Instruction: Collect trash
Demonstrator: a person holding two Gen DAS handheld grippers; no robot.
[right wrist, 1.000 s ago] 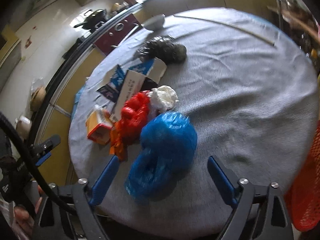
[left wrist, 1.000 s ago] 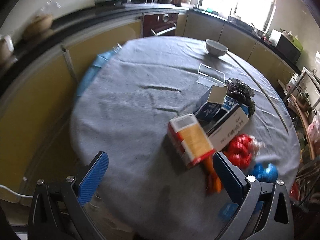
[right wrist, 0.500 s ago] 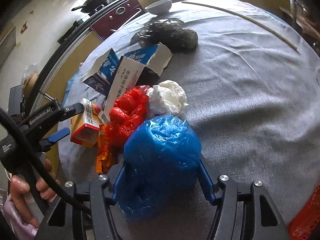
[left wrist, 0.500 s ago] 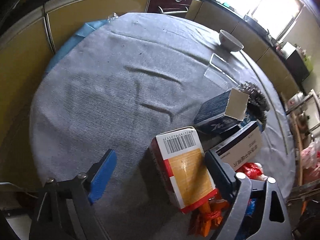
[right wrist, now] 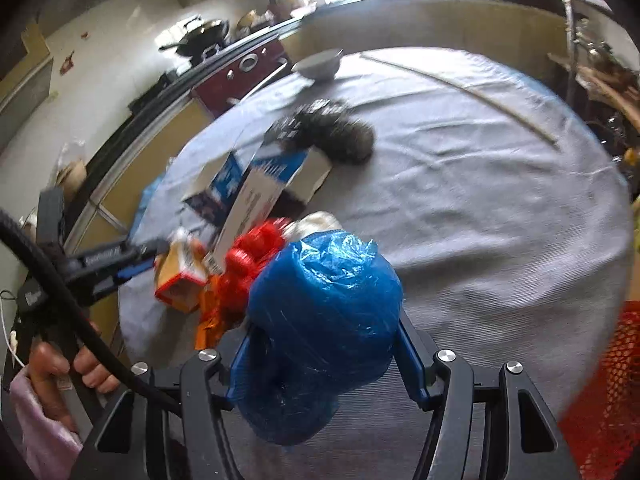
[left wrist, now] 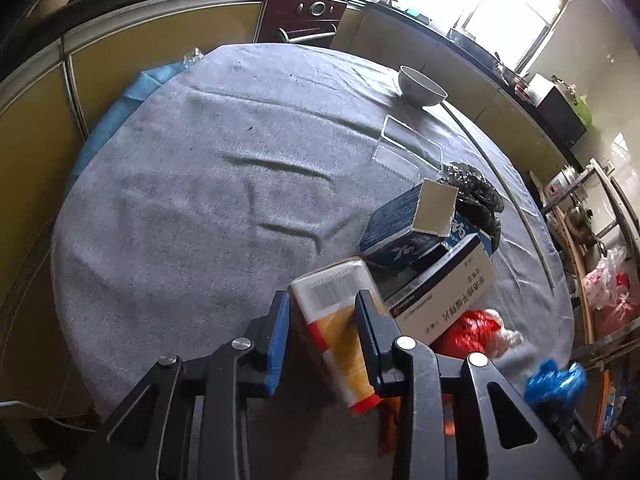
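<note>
An orange, white and red carton [left wrist: 336, 280] lies on the grey round table [left wrist: 200, 180]. My left gripper [left wrist: 322, 304] is closing on its near end, a pad against each side. The right wrist view shows the same carton [right wrist: 180, 276] with the left gripper [right wrist: 132, 264] at it. My right gripper [right wrist: 320, 344] is shut on a crumpled blue plastic bag [right wrist: 324, 300] just above the cloth. Beside it lie a red bag [right wrist: 248, 256], a white wad [right wrist: 316, 220], a white box [left wrist: 448, 292], a blue box [left wrist: 400, 220] and a black bag [left wrist: 476, 196].
A white bowl [left wrist: 422, 88] and a clear plastic tray [left wrist: 408, 152] sit at the far side. A thin stick [right wrist: 460, 88] lies across the cloth. A red mesh bag [right wrist: 608, 380] hangs at the right edge. A person's hand [right wrist: 60, 368] holds the left gripper. Yellow cabinets ring the table.
My left gripper came down over the carton and its jaws narrowed from wide open onto its sides. My right gripper closed on the blue bag and raised it slightly.
</note>
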